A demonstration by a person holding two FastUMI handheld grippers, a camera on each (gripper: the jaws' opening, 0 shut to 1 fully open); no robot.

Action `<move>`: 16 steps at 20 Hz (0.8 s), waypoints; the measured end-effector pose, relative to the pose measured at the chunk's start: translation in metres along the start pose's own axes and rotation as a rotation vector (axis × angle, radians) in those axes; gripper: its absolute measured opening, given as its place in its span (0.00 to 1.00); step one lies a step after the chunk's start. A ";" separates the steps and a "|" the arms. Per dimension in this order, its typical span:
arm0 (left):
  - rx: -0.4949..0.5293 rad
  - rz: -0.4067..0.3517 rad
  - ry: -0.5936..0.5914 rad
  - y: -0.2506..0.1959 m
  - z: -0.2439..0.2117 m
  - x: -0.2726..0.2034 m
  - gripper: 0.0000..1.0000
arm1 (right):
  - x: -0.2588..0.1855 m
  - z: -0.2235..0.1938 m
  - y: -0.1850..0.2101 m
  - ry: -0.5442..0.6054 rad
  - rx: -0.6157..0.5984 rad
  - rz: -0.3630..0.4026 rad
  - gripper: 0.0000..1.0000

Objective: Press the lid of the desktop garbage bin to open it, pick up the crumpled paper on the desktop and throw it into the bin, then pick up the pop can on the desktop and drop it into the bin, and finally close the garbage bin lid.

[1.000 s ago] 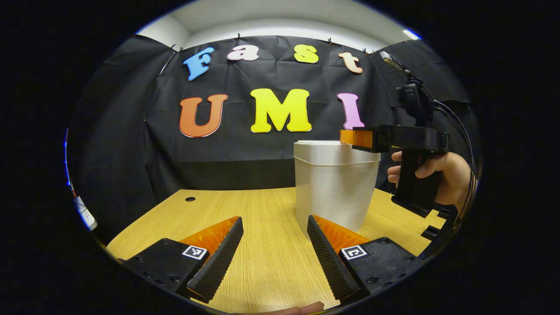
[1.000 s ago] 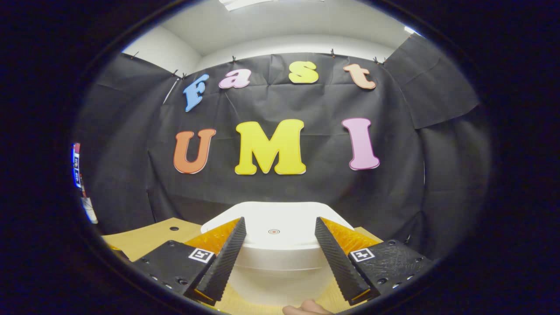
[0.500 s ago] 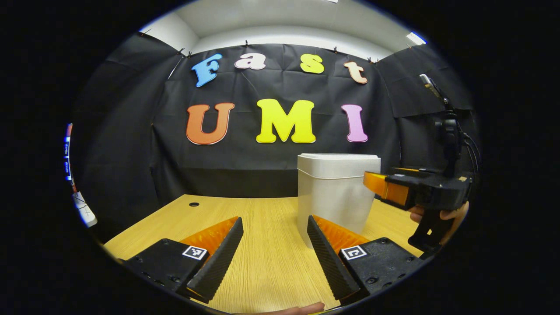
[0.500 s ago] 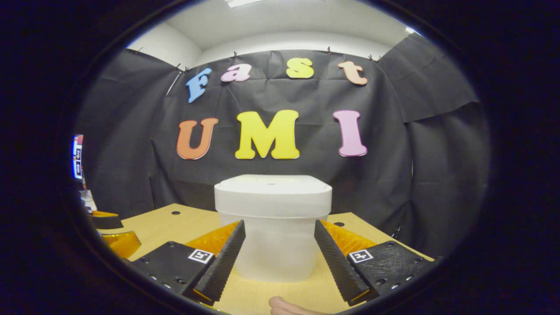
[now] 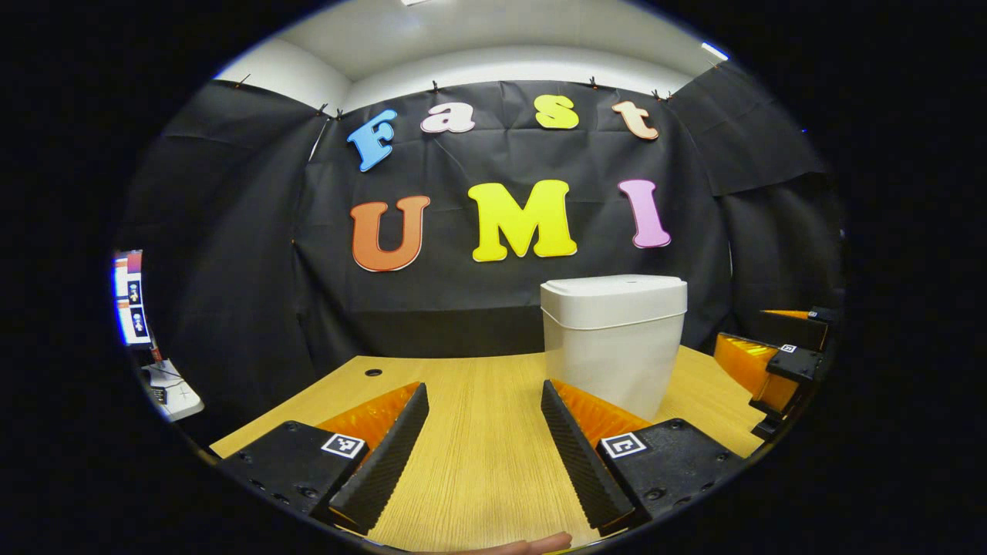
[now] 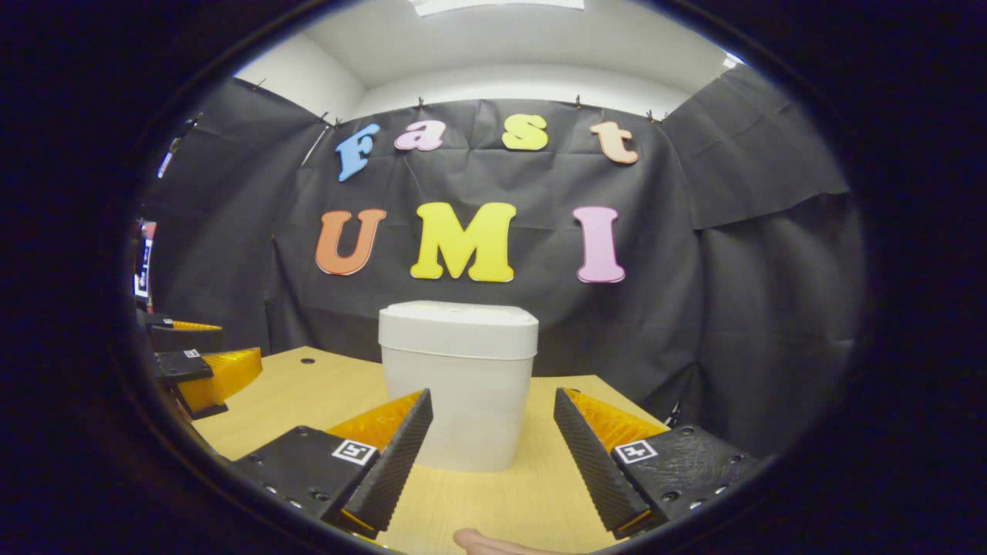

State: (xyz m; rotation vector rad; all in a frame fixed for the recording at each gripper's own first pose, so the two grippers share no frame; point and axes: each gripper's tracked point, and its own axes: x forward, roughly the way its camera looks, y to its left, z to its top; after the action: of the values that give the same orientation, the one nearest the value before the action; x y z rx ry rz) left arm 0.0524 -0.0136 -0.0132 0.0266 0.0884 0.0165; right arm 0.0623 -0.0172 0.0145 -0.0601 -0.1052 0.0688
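The white desktop bin (image 5: 613,351) stands on the wooden table (image 5: 463,432), its lid (image 5: 614,289) down flat. In the right gripper view the bin (image 6: 456,401) is straight ahead and its lid (image 6: 458,324) is closed. My left gripper (image 5: 484,388) is open over bare table, to the left of the bin and short of it. My right gripper (image 6: 493,394) is open, low over the table, a short way in front of the bin and apart from it. The right gripper (image 5: 740,327) shows at the right edge, the left gripper (image 6: 235,343) at the left edge.
A small round hole (image 5: 373,372) sits in the table near its back left edge, also seen as a hole (image 6: 308,360) in the right gripper view. Past the table's left side are a screen (image 5: 127,297) and a pale device (image 5: 173,389). Black cloth walls close the back.
My right gripper has come down from just above the bin lid and pulled back toward the table's front. The left gripper drew back slightly. The lid stays down.
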 end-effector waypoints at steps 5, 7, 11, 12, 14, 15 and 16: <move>-0.015 0.017 -0.010 -0.004 0.006 -0.016 0.95 | -0.011 -0.001 -0.006 0.029 0.011 0.043 0.96; -0.008 0.018 -0.006 -0.006 0.003 -0.025 0.95 | -0.022 -0.002 0.007 0.059 0.042 0.100 0.95; 0.004 -0.038 -0.020 -0.028 0.005 -0.037 0.95 | -0.038 0.004 0.003 0.051 0.000 0.107 0.96; 0.024 -0.032 -0.032 -0.026 0.007 -0.041 0.95 | -0.044 0.008 0.002 0.034 -0.025 0.091 0.96; 0.045 -0.029 -0.063 -0.027 0.014 -0.048 0.95 | -0.052 0.017 0.000 -0.008 -0.059 0.062 0.96; 0.046 -0.024 -0.079 -0.027 0.018 -0.051 0.94 | -0.056 0.019 0.002 -0.018 -0.063 0.062 0.96; 0.046 -0.018 -0.092 -0.027 0.021 -0.053 0.94 | -0.060 0.018 0.006 -0.023 -0.069 0.064 0.96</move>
State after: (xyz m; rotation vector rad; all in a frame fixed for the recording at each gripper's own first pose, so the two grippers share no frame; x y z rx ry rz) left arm 0.0019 -0.0425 0.0112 0.0722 -0.0026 -0.0050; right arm 0.0009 -0.0145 0.0263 -0.1321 -0.1287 0.1302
